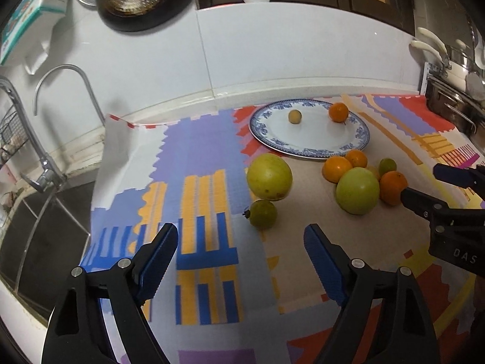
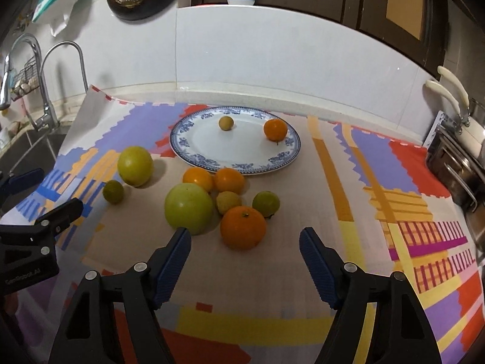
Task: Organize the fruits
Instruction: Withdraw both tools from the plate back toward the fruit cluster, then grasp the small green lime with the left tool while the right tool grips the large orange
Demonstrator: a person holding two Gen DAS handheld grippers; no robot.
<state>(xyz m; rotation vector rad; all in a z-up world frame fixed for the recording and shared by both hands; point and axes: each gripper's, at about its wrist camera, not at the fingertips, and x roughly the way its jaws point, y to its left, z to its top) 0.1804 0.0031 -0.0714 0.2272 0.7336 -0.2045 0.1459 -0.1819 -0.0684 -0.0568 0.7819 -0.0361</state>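
We see round glossy fruits [image 2: 212, 203] clustered on patterned cloth [image 2: 394, 212] near blue-rimmed ceramic plate [image 2: 182, 145] | two small fruits on plate | left gripper [image 1: 241, 238] and right gripper [image 2: 245, 241] jaws apart, empty

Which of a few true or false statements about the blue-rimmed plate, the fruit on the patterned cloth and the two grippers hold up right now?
1. The blue-rimmed white plate holds two fruits: a small orange and a small yellow-brown round fruit. True.
2. The right gripper is clamped on the large green round fruit. False: its jaws are apart and empty; that fruit lies on the patterned cloth.
3. The left gripper holds nothing. True.
4. Every orange is already on the plate. False: three oranges lie on the cloth, the nearest orange in front of the right gripper.
5. The big yellow-green fruit sits on the plate. False: it rests on the cloth beside it.
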